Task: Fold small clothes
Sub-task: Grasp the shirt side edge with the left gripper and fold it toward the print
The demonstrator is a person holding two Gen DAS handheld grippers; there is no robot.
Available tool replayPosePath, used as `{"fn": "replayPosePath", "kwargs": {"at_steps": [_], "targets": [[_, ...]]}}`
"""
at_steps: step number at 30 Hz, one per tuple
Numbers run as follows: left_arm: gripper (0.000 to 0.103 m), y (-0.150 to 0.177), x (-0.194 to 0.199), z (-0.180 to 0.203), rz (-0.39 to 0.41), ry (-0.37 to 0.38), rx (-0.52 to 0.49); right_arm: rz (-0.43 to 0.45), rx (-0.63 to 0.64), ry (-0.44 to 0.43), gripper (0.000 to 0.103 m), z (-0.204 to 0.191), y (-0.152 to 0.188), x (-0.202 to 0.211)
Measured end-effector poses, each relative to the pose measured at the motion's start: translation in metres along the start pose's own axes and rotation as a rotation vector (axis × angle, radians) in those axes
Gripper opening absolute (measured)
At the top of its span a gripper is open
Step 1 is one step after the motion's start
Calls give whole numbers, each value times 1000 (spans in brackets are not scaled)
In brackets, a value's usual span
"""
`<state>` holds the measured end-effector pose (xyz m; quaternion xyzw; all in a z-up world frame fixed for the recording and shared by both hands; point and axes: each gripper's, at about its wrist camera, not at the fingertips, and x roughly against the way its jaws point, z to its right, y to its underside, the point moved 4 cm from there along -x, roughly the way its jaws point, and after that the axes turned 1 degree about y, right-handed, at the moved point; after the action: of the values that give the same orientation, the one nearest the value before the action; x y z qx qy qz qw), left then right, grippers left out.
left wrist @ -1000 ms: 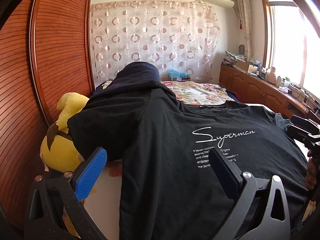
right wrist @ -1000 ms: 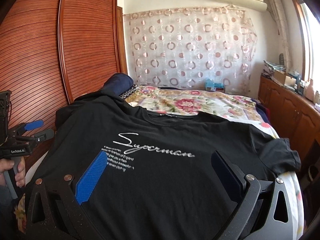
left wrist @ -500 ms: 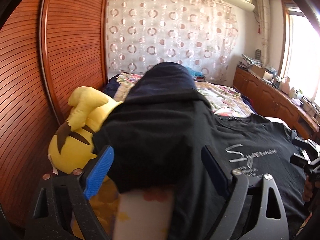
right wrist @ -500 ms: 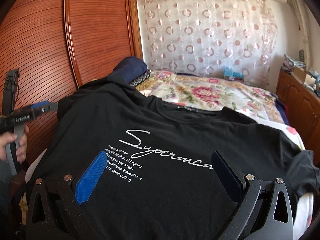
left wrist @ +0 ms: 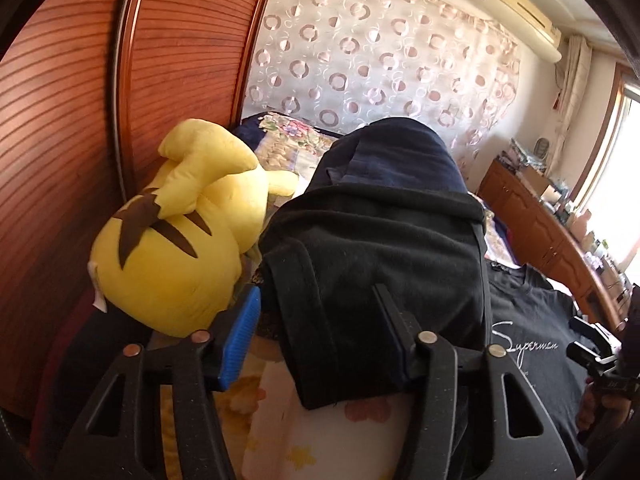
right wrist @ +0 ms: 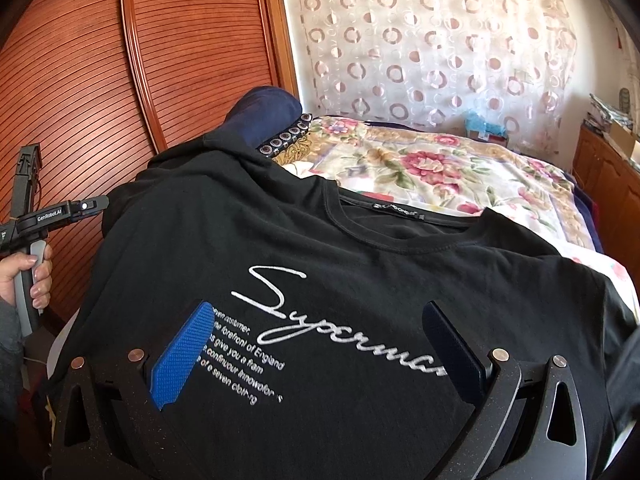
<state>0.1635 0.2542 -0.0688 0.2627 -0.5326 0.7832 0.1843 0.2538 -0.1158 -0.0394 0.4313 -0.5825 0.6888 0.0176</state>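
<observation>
Left tool (left wrist: 320, 332) first: its jaws have just been closing and now stand about half open, straddling the black sleeve (left wrist: 360, 288) of the T-shirt. The sleeve edge lies between the blue pad (left wrist: 240, 336) and the dark finger opposite, but I can't see the pads pressing on the cloth yet, so I'd call this a grasp being set up, not made. Coming in at the outer edge makes sense: that sleeve is probably what gets folded inward across the body.

Right tool (right wrist: 316, 354) now: jaws wide apart, nothing between the pads, hovering low over the chest of the black T-shirt (right wrist: 360, 264), right by the white script print (right wrist: 340, 312). Empty, and seemingly waiting for its own pick.

Moving outward: the shirt lies spread face up on the bed (right wrist: 460, 168), collar towards the far end, over a floral cover. Its left shoulder and sleeve are draped up over a dark blue bolster (left wrist: 392, 152), which explains the hump and why the sleeve hangs instead of lying flat. A yellow plush toy (left wrist: 180, 240) sits just beside that sleeve, against the wooden wardrobe (right wrist: 140, 80); it crowds the left tool's approach. In the right wrist view a hand (right wrist: 32, 276) grips the left tool's handle.

Folding itself not yet begun, I'd judge.
</observation>
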Motion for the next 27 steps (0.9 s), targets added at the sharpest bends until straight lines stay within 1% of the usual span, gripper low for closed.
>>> {"fn": "replayPosePath", "kwargs": {"at_steps": [1, 3, 4, 6, 8, 9, 11, 12, 13, 14, 18, 19, 20, 23, 27], "targets": [[49, 0, -2, 0, -4, 0, 0, 0, 3, 1, 103, -1, -2, -2], [41, -1, -7, -3, -10, 1, 7, 1, 8, 4, 103, -2, -4, -5], [39, -2, -10, -5, -12, 5, 12, 0, 9, 5, 103, -2, -4, -6], [34, -3, -8, -6, 6, 14, 20, 0, 6, 12, 103, -1, -4, -8], [34, -5, -1, -2, 52, 12, 11, 1, -1, 15, 103, 2, -3, -9], [34, -5, 2, 2, 60, 11, -7, 0, -3, 18, 103, 3, -3, -10], [32, -5, -2, 7, 45, 10, -29, -3, -10, 22, 103, 6, 0, -12], [28, -6, -3, 7, 47, 6, -33, -7, -15, 23, 103, 7, 1, -14], [27, -6, -3, 8, 51, 2, -39, -11, -22, 23, 103, 8, 2, -15], [22, -6, -2, 9, 57, -2, -46, -14, -25, 22, 103, 10, 3, -17], [10, -10, 11, 17, 106, -2, -75, -12, -21, 28, 103, 9, 4, -15], [9, -12, 15, 20, 122, -4, -86, -10, -21, 31, 103, 8, 4, -14], [5, -14, 19, 23, 133, -2, -95, -8, -23, 32, 103, 9, 4, -13], [5, -22, 30, 33, 161, 17, -112, -3, -31, 35, 103, 11, 4, -12], [4, -37, 36, 59, 188, 77, -156, 6, -39, 37, 103, 12, 5, -10]]}}
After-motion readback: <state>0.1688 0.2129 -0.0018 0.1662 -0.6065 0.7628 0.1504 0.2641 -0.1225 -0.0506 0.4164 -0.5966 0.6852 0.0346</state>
